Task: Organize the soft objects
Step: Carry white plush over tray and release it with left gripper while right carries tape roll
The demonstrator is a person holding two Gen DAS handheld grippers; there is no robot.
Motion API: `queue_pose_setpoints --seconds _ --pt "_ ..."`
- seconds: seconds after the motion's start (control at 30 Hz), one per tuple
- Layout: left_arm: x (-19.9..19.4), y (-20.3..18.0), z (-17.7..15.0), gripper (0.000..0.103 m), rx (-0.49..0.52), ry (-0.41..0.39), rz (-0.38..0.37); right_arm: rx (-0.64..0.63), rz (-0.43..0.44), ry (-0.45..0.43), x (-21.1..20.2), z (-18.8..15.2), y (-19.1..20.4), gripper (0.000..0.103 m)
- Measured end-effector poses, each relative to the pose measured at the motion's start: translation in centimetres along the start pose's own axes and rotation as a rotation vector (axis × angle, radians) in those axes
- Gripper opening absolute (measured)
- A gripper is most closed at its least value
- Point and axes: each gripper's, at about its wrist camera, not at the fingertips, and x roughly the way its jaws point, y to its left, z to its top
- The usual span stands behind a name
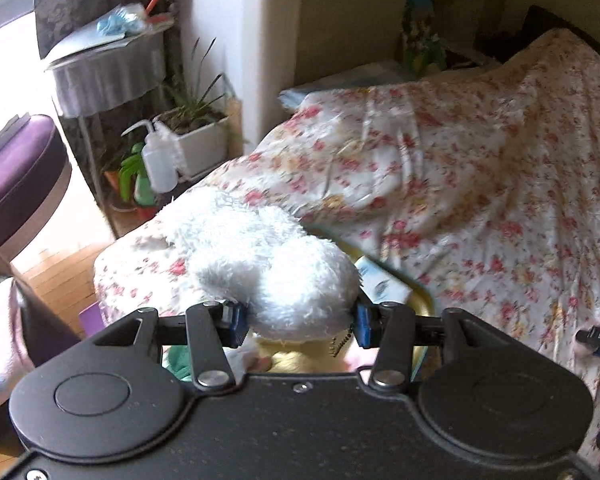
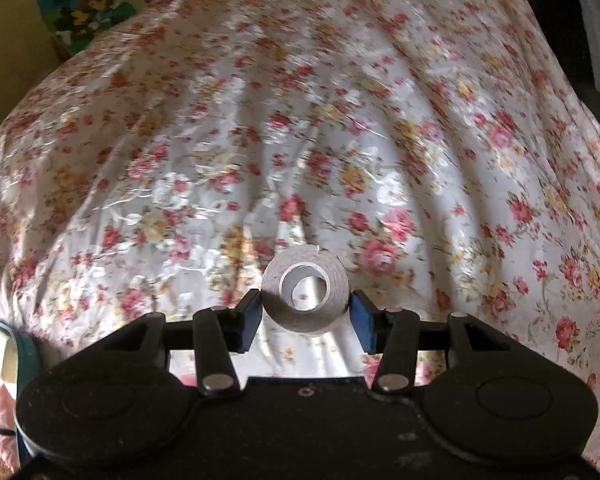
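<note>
Left gripper: jaws clamped on a white plush toy, fluffy body sticking forward past the pads, held above the near corner of the bed. Under it sits a yellow container holding a white-and-blue packet; can't tell what else is inside.

Right gripper: jaws closed on a roll of tape, pads pressing its two sides, core hole facing the camera, over the middle of the floral bedspread.

Beyond the bed's left edge: white planter, squeeze bottle, purple chair.
</note>
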Motion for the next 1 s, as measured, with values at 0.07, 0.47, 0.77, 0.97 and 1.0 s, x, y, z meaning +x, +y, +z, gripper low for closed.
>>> queue_pose_setpoints --seconds 0.07,0.47,0.77,0.97,1.0 --pt "0.1 0.8 -0.2 0.048 -0.004 0.012 -0.008 -0.023 0.014 -0.016 -0.6 -0.3 1.2 0.047" --pt "0.3 1.5 -0.6 0.048 -0.031 0.066 -0.11 -0.145 0.107 -0.05 -3.4 -2.8 6.6 0.047" --pt "1.3 -0.6 -0.9 0.048 0.007 0.109 -0.138 -0.196 0.165 -0.036 -5.6 -4.7 9.2 0.047" --pt "1.3 -0.2 -0.9 0.049 -0.025 0.13 -0.162 -0.219 0.273 -0.043 -8.3 -4.5 13.0 0.048" --pt "1.4 -0.1 -0.9 0.049 -0.027 0.129 -0.159 -0.221 0.289 -0.042 -8.6 -4.4 13.7 0.048"
